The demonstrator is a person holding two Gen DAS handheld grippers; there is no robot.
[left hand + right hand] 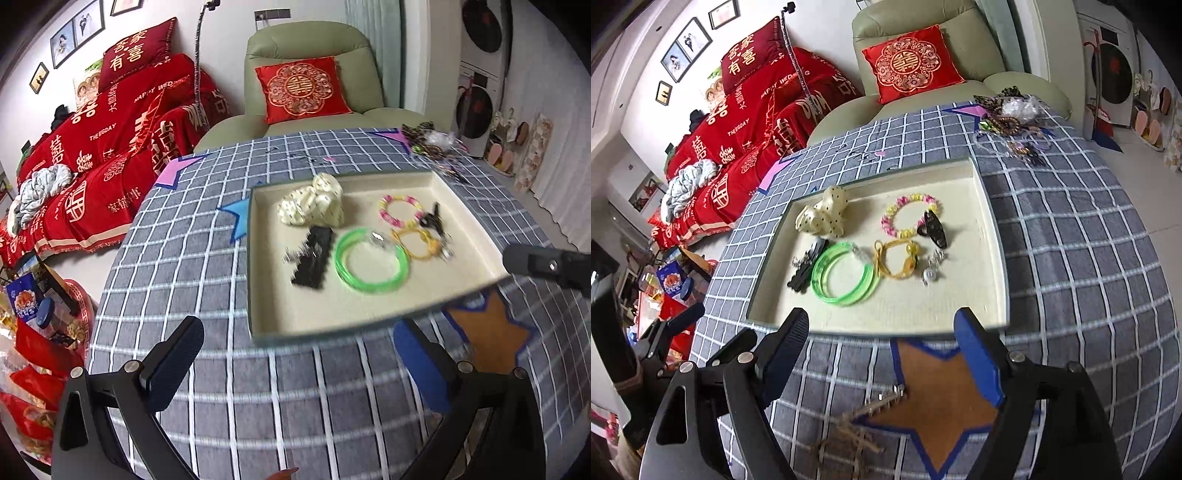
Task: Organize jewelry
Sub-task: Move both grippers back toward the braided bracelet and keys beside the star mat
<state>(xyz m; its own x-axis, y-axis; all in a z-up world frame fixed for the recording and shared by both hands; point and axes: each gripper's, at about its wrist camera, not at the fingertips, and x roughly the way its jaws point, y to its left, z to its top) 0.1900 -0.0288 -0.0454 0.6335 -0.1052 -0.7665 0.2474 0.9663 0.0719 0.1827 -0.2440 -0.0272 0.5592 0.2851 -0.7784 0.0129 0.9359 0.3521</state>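
You worked over a table under a grey checked cloth point(1071, 240) with coloured stars on it. On it sat the shallow cream tray point(991, 236), holding, from big to small: a cream dotted scrunchie point(823, 218), a pair of green bangles point(844, 278), a pink-and-yellow beaded bracelet point(910, 216), a yellow cord bracelet point(897, 260), a black comb clip point(312, 258), a black hair clip point(934, 230) and a small silver piece point(931, 269). A heap of unsorted jewelry point(1012, 118) lay at the far right corner of the cloth, well apart from the tray. Your left gripper point(299, 354) hung wide and empty near the tray's front edge. Your right gripper point(882, 341) was also spread wide, holding nothing, above a brownish beaded strand point(857, 424) on the orange star point(942, 402).
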